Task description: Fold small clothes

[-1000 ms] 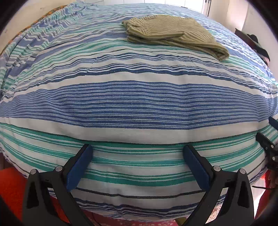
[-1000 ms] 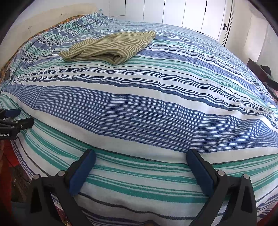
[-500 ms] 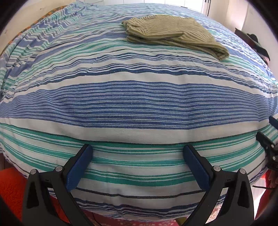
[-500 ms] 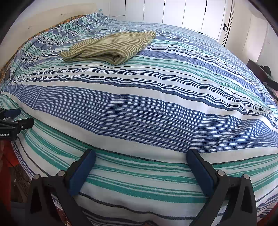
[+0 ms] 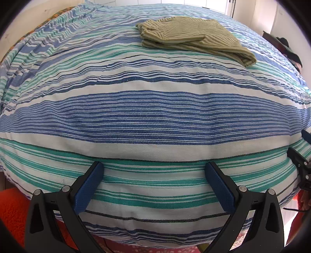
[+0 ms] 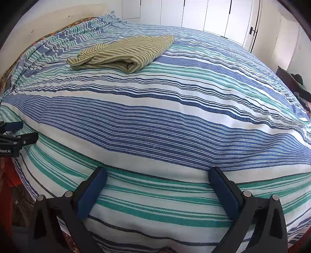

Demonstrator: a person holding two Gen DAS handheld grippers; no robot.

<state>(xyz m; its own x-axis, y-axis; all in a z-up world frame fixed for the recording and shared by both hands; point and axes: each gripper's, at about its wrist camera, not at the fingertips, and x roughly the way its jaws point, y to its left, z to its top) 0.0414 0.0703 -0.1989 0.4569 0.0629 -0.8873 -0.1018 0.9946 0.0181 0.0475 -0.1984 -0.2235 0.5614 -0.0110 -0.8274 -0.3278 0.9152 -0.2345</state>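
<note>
A folded olive-green striped garment point(image 5: 192, 37) lies on the far part of the bed, also seen as the garment point(image 6: 124, 52) in the right wrist view at upper left. My left gripper point(image 5: 153, 171) stands open at the bed's near edge, nothing between its blue pads, far from the garment. My right gripper point(image 6: 157, 175) is likewise open and empty at the near edge. Each gripper shows in the other's view: the right gripper point(image 5: 303, 155) at the far right edge, the left gripper point(image 6: 13, 136) at the far left edge.
The bed point(image 5: 151, 116) wears a blue, green and white striped cover point(image 6: 175, 120). White closet doors point(image 6: 204, 15) stand behind it. Dark clothes point(image 6: 299, 85) lie on furniture at the right. An orange-red rug point(image 5: 13, 210) shows below the bed's left corner.
</note>
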